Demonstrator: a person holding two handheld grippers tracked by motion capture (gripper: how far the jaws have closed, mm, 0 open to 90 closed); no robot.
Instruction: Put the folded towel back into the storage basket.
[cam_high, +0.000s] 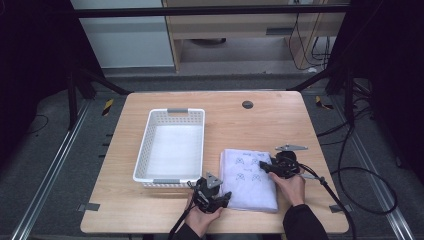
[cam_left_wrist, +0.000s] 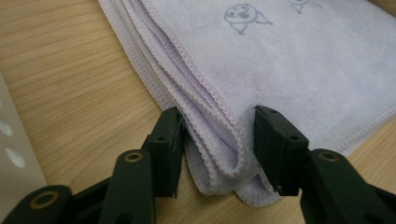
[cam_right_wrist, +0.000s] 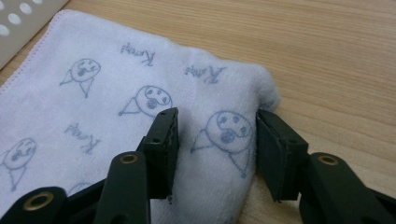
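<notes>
The white perforated basket (cam_high: 170, 147) sits empty on the wooden worktop (cam_high: 280, 117). Just to its right lies the folded lilac towel (cam_high: 249, 177) — left tongs (cam_high: 220, 200) clamp its near layered corner, right tongs (cam_high: 265, 166) pinch its far edge. Cables trail across the dark floor (cam_high: 365, 165).

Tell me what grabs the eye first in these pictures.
The folded pale lilac towel, printed with small cartoon faces, lies at the near right of the wooden table. The left gripper has its jaws around the towel's layered near-left corner, and the right gripper has a bunched fold at the right edge between its jaws. A white perforated basket stands just left of the towel.
</notes>
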